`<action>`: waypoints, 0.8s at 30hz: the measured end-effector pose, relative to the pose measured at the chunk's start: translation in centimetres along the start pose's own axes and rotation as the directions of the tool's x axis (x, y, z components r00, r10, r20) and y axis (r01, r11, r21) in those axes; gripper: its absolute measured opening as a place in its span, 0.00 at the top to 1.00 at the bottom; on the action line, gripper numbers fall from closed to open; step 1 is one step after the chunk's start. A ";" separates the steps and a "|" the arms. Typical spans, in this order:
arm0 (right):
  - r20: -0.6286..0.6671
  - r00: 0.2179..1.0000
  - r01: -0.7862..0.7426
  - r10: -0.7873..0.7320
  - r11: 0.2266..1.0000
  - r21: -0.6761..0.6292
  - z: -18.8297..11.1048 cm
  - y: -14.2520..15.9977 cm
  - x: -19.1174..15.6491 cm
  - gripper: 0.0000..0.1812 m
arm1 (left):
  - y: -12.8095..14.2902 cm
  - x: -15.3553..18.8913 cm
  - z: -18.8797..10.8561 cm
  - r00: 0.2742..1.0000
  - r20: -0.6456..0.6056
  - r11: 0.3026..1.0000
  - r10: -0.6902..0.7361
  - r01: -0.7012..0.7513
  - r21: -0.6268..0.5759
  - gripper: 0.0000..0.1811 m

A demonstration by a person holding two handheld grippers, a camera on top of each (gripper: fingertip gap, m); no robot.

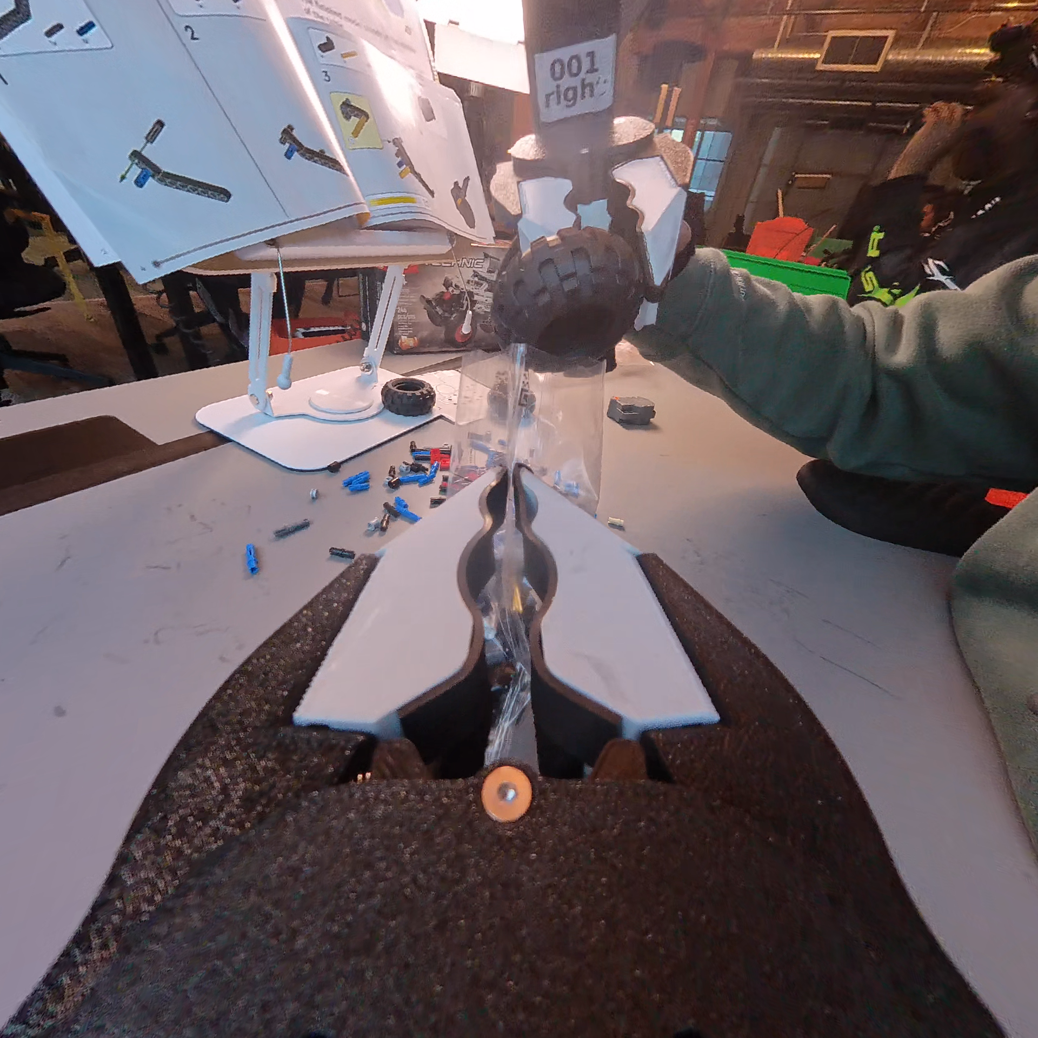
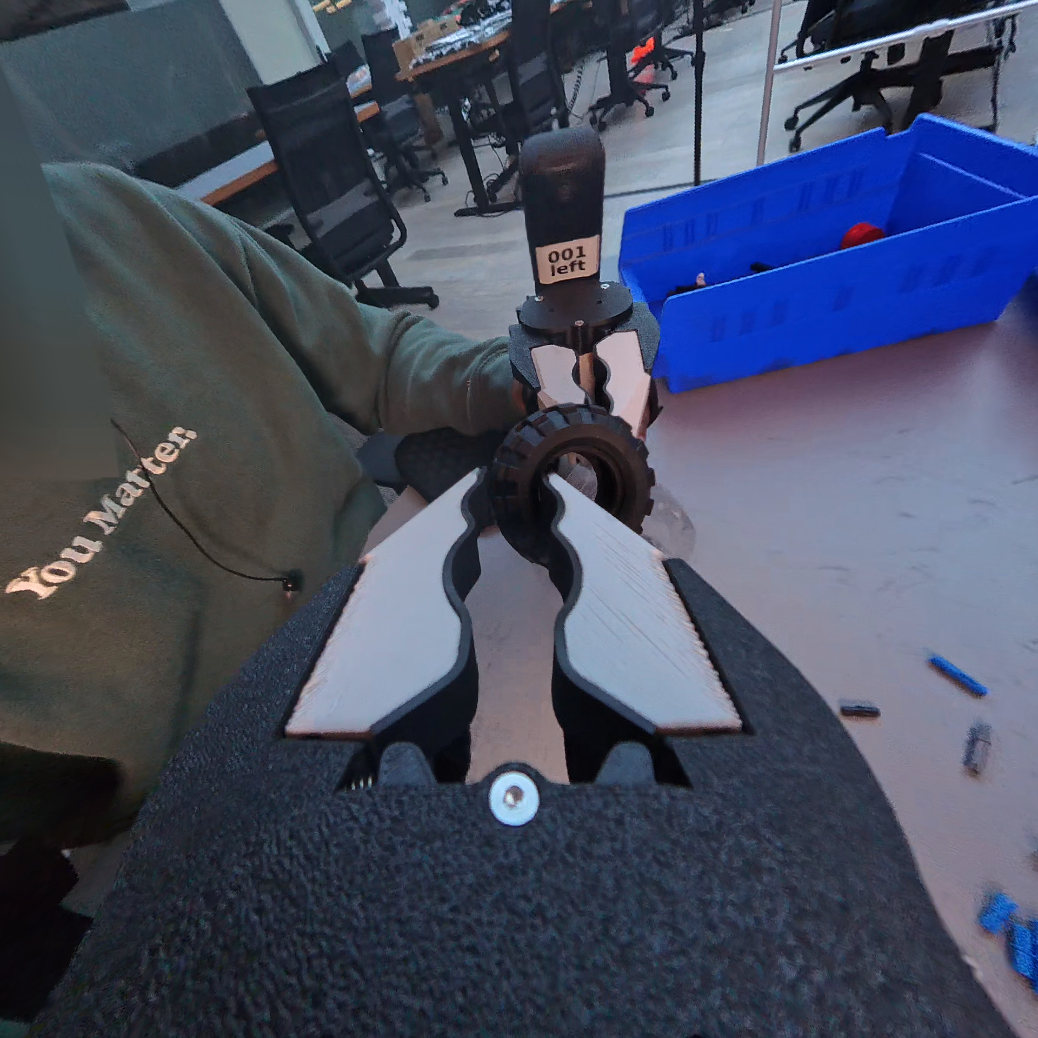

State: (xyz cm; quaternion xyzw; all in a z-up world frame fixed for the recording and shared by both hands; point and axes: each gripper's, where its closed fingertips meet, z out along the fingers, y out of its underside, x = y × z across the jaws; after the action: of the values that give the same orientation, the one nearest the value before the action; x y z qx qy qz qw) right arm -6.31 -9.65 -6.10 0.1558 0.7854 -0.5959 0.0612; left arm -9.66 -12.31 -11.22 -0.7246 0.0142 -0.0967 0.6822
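Between the two grippers, above the grey table (image 1: 140, 590), a knobby black toy tire (image 1: 567, 292) is hanging in the air. The right gripper (image 2: 514, 483) is gripping it through the wall: in the right wrist view one finger is passing inside the tire's hole and the other is lying against the outer tread, so the jaws are standing partly closed on the rubber ring. The tire looks light, soft and grippy, likely to flex a little under a squeeze without slipping, and its wall seems the natural place to pinch; the treads should bite well against the pads.

Below the tire, a clear plastic bag (image 1: 531, 415) is stretching down to the left gripper (image 1: 514, 477), whose jaws are pressing nearly together on the film, with the crumpled remainder trailing back between the fingers. The bag is thin, slippery and limp, so it probably needs a firm pinch on a gathered fold, and a few small parts are sitting inside it.

Beyond the tire, a second black tire (image 1: 408, 396) is resting on the white book stand (image 1: 292, 432), which is holding an open instruction booklet (image 1: 185, 140). Left of the bag, blue and black pins (image 1: 393, 488) are lying scattered on the table. Right of the tire, in the right wrist view, a blue bin (image 2: 786, 314) is sitting on the table.
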 end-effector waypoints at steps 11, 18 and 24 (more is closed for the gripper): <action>-0.314 0.949 -0.124 0.038 0.958 -0.259 -8.3 10.7 -2.2 0.91 | 0.0 -0.6 -0.1 0.999 0.034 1.000 -0.012 0.012 -0.002 1.00; -0.740 0.669 -0.546 -0.068 0.630 -0.552 -18.3 24.4 1.6 0.91 | -0.4 -2.1 -0.8 0.994 0.098 0.999 -0.044 0.042 0.019 1.00; -0.738 0.652 -0.494 -0.175 0.640 -0.588 -18.3 21.9 3.7 0.78 | -0.6 -3.2 -1.5 0.986 0.155 0.998 -0.060 0.055 0.034 0.99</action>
State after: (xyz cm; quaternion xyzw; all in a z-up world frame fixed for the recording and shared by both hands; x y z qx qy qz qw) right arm -1.26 13.72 -22.06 0.4199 0.8913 -0.0894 -0.1458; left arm -13.13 -13.21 -10.94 -0.7200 -0.0616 -0.0597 0.6886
